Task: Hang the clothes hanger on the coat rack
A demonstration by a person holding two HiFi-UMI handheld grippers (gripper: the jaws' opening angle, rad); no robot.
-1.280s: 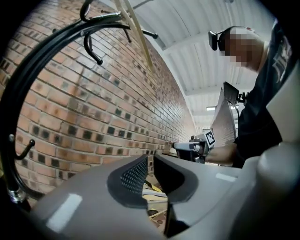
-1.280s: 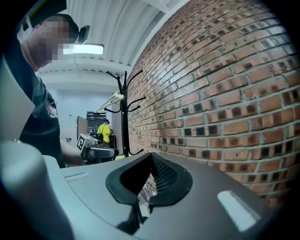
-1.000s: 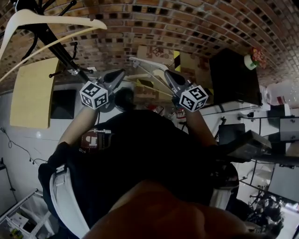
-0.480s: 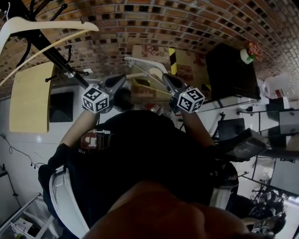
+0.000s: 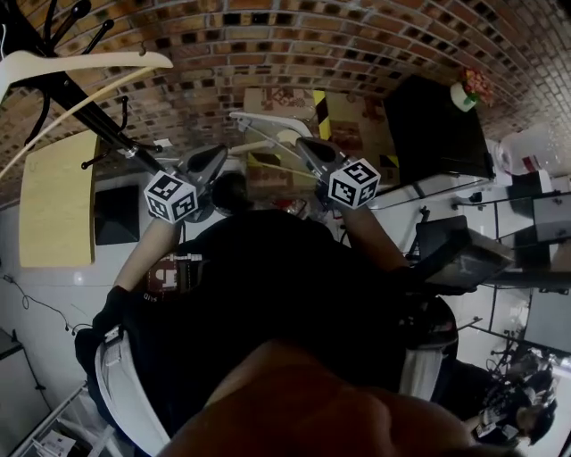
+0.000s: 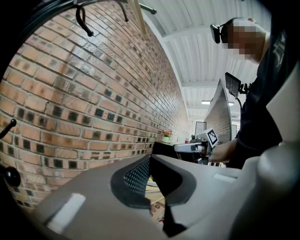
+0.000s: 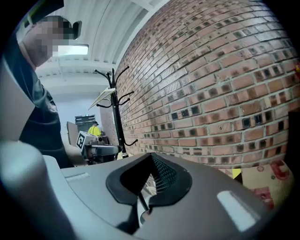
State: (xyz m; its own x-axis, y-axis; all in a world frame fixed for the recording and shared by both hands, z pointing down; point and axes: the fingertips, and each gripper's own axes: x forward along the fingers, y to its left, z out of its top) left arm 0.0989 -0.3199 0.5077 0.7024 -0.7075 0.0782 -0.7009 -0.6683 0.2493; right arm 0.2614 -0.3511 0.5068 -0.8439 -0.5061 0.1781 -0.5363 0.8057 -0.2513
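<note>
The cream-coloured wooden clothes hanger [image 5: 98, 60] is picked out at the far left of the head view. It is carried high on the black metal coat rack [image 5: 67, 89], which stands against the red brick wall [image 5: 375, 54].

The left gripper [image 5: 214, 159] is held lower and to the right of the rack, pointed toward the wall. It is well apart from the hanger, and no contact with it is made. In the left gripper view [image 6: 150, 161] the two jaws are seen pressed together with nothing between them. There the hanger's pale bar [image 6: 137, 14] is glimpsed at the very top edge, beside a black rack hook [image 6: 84, 23], far above the closed tips.

The right gripper [image 5: 305, 147] is held further right, beside the left one, and is farther still from the hanger. In the right gripper view [image 7: 151, 161] its jaws are likewise clenched on nothing. The hanger [image 7: 104, 96] is seen tilted on the rack's pole [image 7: 118, 117], off to the left along the wall. The left gripper [image 7: 98, 150] is caught below it.

Both tools are gripped by a person in a black top [image 5: 268, 294].
</note>
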